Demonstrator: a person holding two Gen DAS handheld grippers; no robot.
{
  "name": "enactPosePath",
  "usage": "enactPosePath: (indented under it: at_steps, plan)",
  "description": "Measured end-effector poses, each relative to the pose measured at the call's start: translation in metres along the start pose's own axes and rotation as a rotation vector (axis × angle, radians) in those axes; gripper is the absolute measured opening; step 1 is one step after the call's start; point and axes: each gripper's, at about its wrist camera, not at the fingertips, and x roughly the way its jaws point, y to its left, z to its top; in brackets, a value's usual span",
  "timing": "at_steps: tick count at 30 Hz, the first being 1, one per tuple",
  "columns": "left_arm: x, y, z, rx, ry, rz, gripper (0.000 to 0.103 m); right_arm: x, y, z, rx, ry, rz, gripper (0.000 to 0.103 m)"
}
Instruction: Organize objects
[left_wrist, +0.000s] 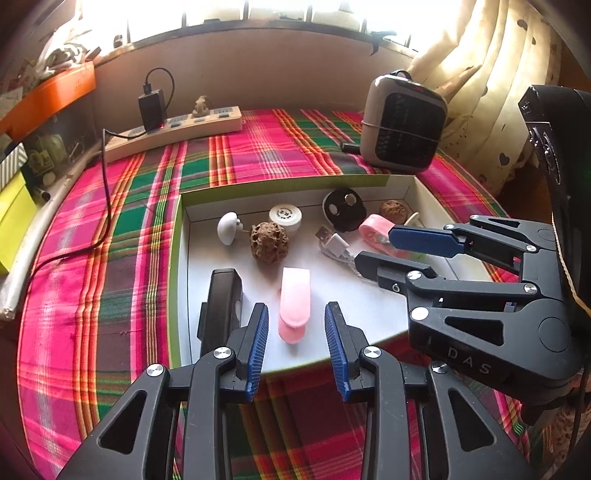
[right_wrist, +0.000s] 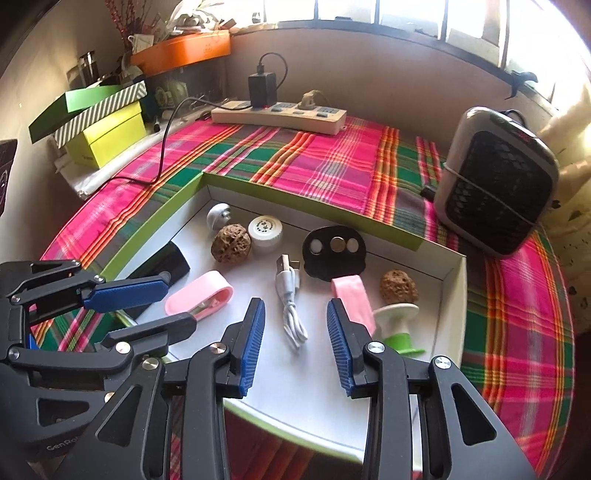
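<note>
Both claws, left and right, gape empty; the right claw partly hides a pink clip.

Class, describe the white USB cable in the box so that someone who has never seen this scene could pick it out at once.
Find the shallow box with green sides on the plaid cloth. On its white floor, near the middle, just in front of the black oval piece, lies the USB cable. It is the only coiled white cord with a metal plug.
</note>
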Motion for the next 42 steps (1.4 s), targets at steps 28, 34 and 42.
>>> enactPosePath:
  at_steps: [28,34,42]
  plan:
    - [-0.049,-0.006,-0.047,-0.041,-0.09,0.197,0.03,-0.053,0.017,-0.052,0.111,-0.069,-0.056,0.037]
    - [-0.048,-0.007,-0.064,-0.044,-0.068,0.21,0.03,-0.049,0.018,-0.072,0.126,-0.04,-0.097,0.037]
    - [-0.045,-0.009,-0.081,-0.051,-0.044,0.205,0.03,-0.05,0.016,-0.092,0.147,-0.016,-0.124,0.037]
